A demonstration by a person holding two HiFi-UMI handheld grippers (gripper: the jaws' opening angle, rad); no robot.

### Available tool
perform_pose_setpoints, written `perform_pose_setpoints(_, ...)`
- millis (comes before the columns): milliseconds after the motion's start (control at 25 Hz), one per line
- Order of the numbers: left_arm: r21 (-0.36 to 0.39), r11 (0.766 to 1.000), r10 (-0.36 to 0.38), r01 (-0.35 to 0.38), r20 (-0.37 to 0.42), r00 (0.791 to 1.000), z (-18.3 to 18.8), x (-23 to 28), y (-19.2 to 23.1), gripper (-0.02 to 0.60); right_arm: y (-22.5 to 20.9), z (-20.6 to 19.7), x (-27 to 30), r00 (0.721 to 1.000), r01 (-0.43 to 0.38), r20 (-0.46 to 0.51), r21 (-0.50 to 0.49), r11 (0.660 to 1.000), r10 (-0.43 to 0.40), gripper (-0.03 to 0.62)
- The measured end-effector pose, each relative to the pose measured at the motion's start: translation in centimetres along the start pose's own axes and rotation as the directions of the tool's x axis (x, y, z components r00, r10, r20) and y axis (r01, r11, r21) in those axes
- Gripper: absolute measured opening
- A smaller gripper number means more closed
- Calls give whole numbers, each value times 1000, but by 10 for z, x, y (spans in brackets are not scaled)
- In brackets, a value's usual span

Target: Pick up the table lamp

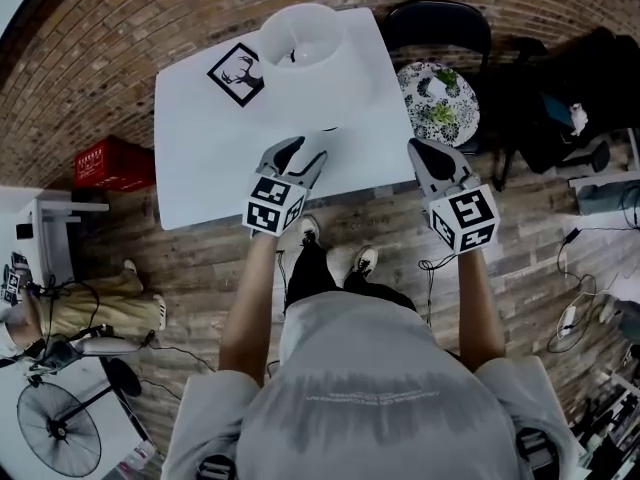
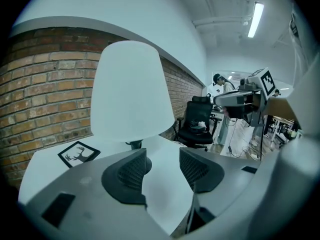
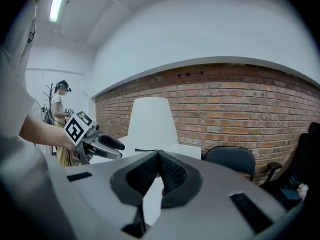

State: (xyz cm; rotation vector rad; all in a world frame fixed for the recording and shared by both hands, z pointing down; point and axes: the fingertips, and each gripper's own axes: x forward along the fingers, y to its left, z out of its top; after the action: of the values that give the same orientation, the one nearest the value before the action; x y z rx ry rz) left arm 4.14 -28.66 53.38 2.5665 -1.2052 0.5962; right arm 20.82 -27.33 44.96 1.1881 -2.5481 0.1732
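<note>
The table lamp (image 1: pixel 302 36) has a wide white shade and a dark stem. It stands at the far side of the white table (image 1: pixel 200 168). In the left gripper view the lamp (image 2: pixel 129 91) is straight ahead, beyond the jaws. My left gripper (image 1: pixel 303 151) hovers over the table's near part, open and empty (image 2: pixel 162 159). My right gripper (image 1: pixel 418 148) is off the table's right edge, with its jaws closed together on nothing (image 3: pixel 157 156). In the right gripper view the lamp (image 3: pixel 152 121) stands ahead to the left.
A framed deer picture (image 1: pixel 238 73) lies left of the lamp. A black chair (image 1: pixel 438 23) and a round patterned stand (image 1: pixel 438 103) are right of the table. A red crate (image 1: pixel 110 163) and a fan (image 1: pixel 60 428) are on the floor at left. A brick wall runs behind.
</note>
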Motion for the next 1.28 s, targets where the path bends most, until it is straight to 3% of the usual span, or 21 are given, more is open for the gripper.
perform_pose_setpoints(320,-61,998,32,-32,10,999,-33,33,23,207,-15,0,14,999,48,-17,-10,999,-48,2)
perform_pose_setpoints(840,-2,1000,12,-12,32,999,-41,68,54,207,-5,-5,54,995,81,-61,-29,996,-83,2)
perform_pose_setpoints(1000,44,999,30,-31,28,999,-39,77,60,207,-3,-9,58,993,90,-80,-32,995,-92,2)
perform_pose_setpoints(1280,53,997,43,-47,64,997,-31,92,70,212,-14,-16,61,986,127,-106,-25,992,-129,2)
